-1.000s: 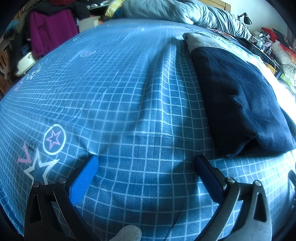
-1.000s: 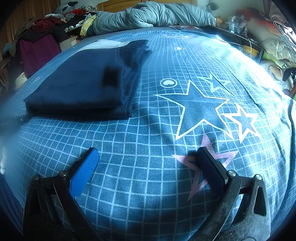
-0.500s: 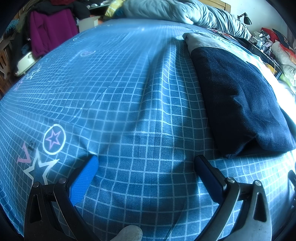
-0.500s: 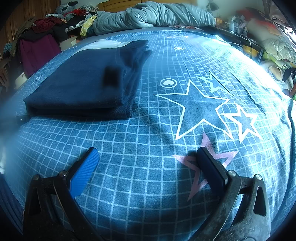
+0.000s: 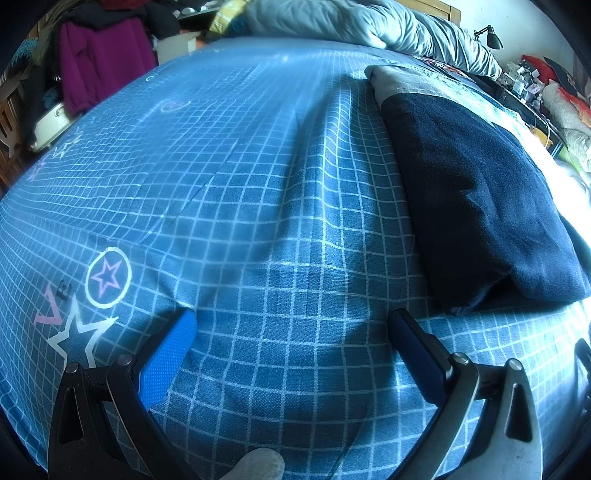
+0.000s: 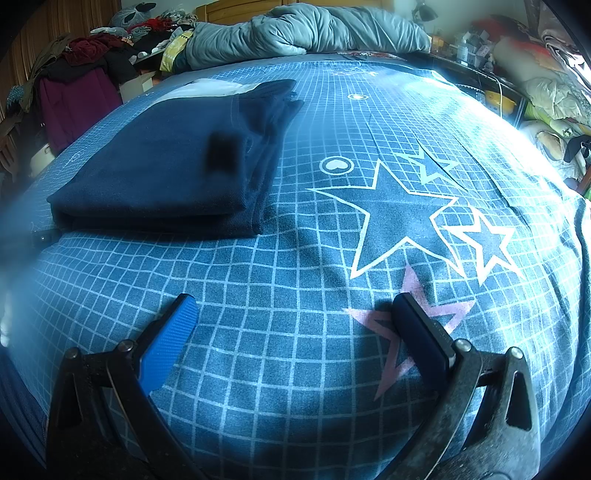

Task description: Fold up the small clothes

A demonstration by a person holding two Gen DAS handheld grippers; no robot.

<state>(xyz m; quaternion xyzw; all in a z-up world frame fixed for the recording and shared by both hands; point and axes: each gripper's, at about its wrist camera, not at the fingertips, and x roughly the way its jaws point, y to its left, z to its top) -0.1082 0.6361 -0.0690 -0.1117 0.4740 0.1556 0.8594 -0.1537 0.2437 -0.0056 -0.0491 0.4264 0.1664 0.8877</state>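
Your left gripper [image 5: 291, 325] has its fingers spread wide with nothing between them, tips low over the blue grid bedspread [image 5: 258, 192]. Your right gripper [image 6: 293, 314] is the same: fingers wide apart, empty, its right pad [image 6: 417, 332] over a pink star [image 6: 410, 321] printed on the cover.

The folded navy garment [image 5: 476, 199] lies flat on the bed, just ahead and to the right of your left gripper; in the right view that garment [image 6: 170, 162] sits ahead and to the left, so it is between your two hands. Its near folded edge faces you, with a lighter cloth [image 5: 399, 79] peeking from under the far end.

Left of the garment you have a broad open stretch of bedspread with soft ridges. On the right, big printed stars [image 6: 399, 214] cover more free space up to the cluttered bedside.

Writing: the letters "VE" [image 5: 55, 302] show beside a circled star [image 5: 108, 277]; the rest is cut off. A grey duvet [image 6: 306, 29] is bunched along the far edge.
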